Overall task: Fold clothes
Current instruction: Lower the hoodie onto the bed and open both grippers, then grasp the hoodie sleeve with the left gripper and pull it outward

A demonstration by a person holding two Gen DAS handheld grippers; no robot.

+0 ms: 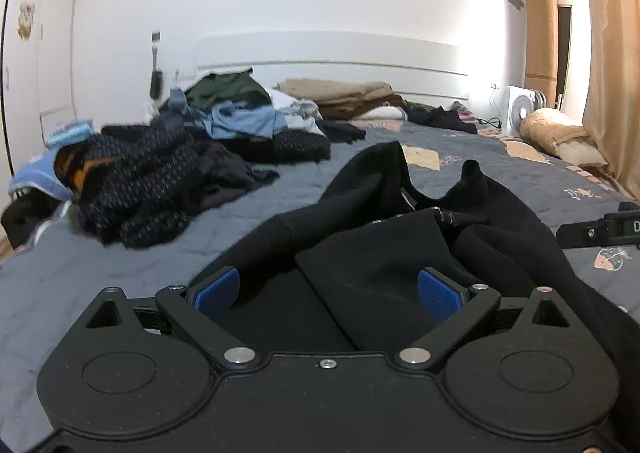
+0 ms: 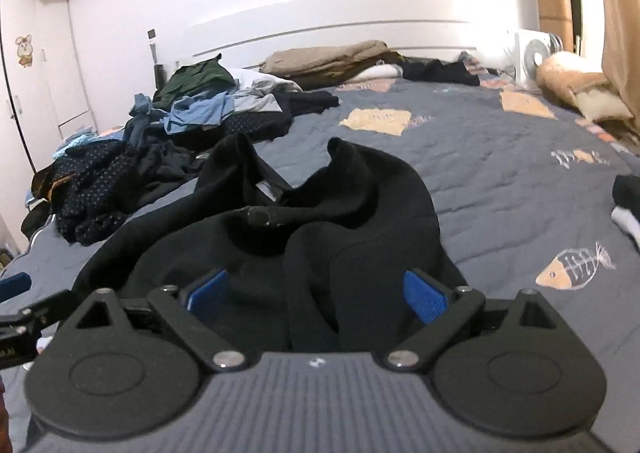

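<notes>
Looking along both tongs, I see a black garment (image 1: 360,237) bunched on the bed (image 1: 100,277), near its foot edge and roughly midway across. My left tongs (image 1: 326,291) stand released, the blue pads (image 1: 438,293) spread wide with black cloth lying between them but not pinched. My right tongs (image 2: 316,295) are released too, pads (image 2: 424,297) wide apart over a fold of the same garment (image 2: 320,221), which rises in two peaks ahead of me with a white label showing in the dip between them. I cannot tell what kind of garment it is.

Toward the bed's left edge lies a loose heap of dark dotted clothes (image 1: 140,181), and behind it, nearer the headboard (image 1: 332,53), a pile with green and light blue pieces (image 1: 236,109). A folded tan stack (image 1: 344,97) sits along the head edge, touching the headboard as far as I can see. At the far right corner, off the bed, a white fan (image 1: 522,109) stands beside a beige curtain (image 1: 612,53). The right tongs' body shows at the right rim of my left view.
</notes>
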